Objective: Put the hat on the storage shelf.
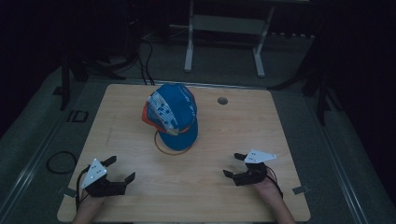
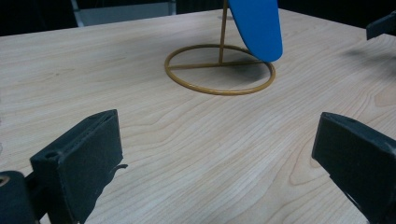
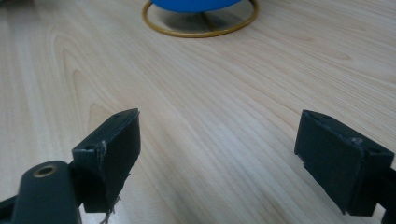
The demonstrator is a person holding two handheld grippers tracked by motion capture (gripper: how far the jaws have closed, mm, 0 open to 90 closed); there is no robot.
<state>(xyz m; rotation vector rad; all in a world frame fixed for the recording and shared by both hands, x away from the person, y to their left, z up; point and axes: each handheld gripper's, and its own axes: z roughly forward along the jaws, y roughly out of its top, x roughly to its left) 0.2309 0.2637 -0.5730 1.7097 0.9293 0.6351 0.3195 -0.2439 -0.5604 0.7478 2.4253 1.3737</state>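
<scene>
- High view: my left gripper point(image 1: 116, 171) and my right gripper point(image 1: 235, 166) rest low over the near end of the table point(image 1: 233, 126), well apart from each other.
- Both pairs of jaws stand wide apart, holding nothing.
- The cap point(image 1: 169, 114) sits ahead of both jaws, between their lines of reach, perched on a wire stand point(image 2: 219, 69).
- Left gripper view: the blue brim point(image 2: 258, 28) hangs over the stand's ring, ahead and slightly right of my jaws.
- Right gripper view: the ring point(image 3: 201, 21) lies ahead, left of centre.
- Handling estimate: the cap is likely light and soft in the crown, with a stiffer brim.
- Recommended hold: the brim edge. The stand may tip if dragged.
</scene>
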